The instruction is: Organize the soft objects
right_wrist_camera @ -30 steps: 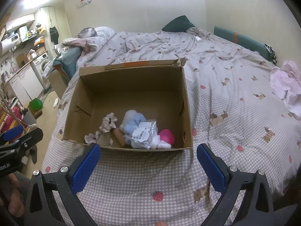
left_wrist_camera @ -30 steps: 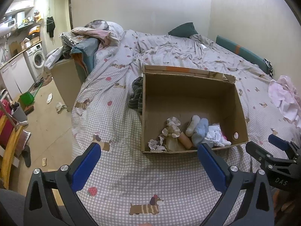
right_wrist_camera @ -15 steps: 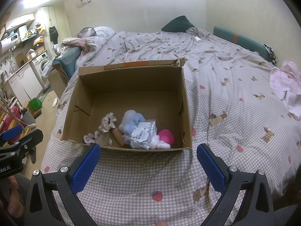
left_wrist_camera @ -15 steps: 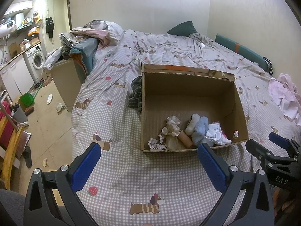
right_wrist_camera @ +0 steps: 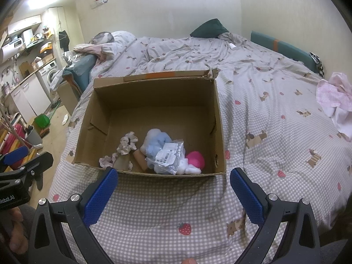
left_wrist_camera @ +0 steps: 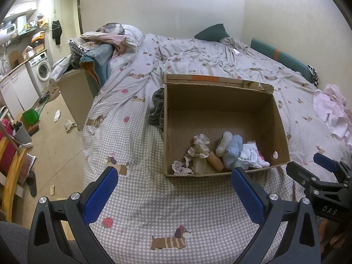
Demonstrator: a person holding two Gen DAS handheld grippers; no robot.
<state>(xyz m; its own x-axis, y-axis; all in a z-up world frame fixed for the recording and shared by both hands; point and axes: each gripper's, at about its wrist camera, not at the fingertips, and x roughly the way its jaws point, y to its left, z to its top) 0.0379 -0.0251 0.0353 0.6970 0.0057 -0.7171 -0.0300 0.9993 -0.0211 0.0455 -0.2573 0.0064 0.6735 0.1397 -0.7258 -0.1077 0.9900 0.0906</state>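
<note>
An open cardboard box point(left_wrist_camera: 222, 101) point(right_wrist_camera: 154, 94) stands on the bed. Along its near wall lie several soft things: a beige frilly scrunchie point(left_wrist_camera: 199, 145) point(right_wrist_camera: 127, 142), a light blue plush point(left_wrist_camera: 234, 151) point(right_wrist_camera: 157, 145), a plastic-wrapped packet point(left_wrist_camera: 249, 154) point(right_wrist_camera: 169, 156), a pink ball point(right_wrist_camera: 195, 159) and a tan roll point(left_wrist_camera: 215, 162). My left gripper point(left_wrist_camera: 175, 177) is open and empty, just in front of the box. My right gripper point(right_wrist_camera: 173, 179) is open and empty, also in front of the box. Each gripper shows at the edge of the other's view.
The bed has a checked sheet point(left_wrist_camera: 176, 209) with dog and strawberry prints. A dark striped cloth point(left_wrist_camera: 157, 110) lies left of the box. Pink clothes point(left_wrist_camera: 332, 110) point(right_wrist_camera: 336, 96) lie at the right. A dark green pillow point(right_wrist_camera: 209, 28) lies far back. The floor point(left_wrist_camera: 50, 132) drops off at the left.
Both grippers have drawn back slightly from the box, staying open and empty. Nothing in the box has moved.
</note>
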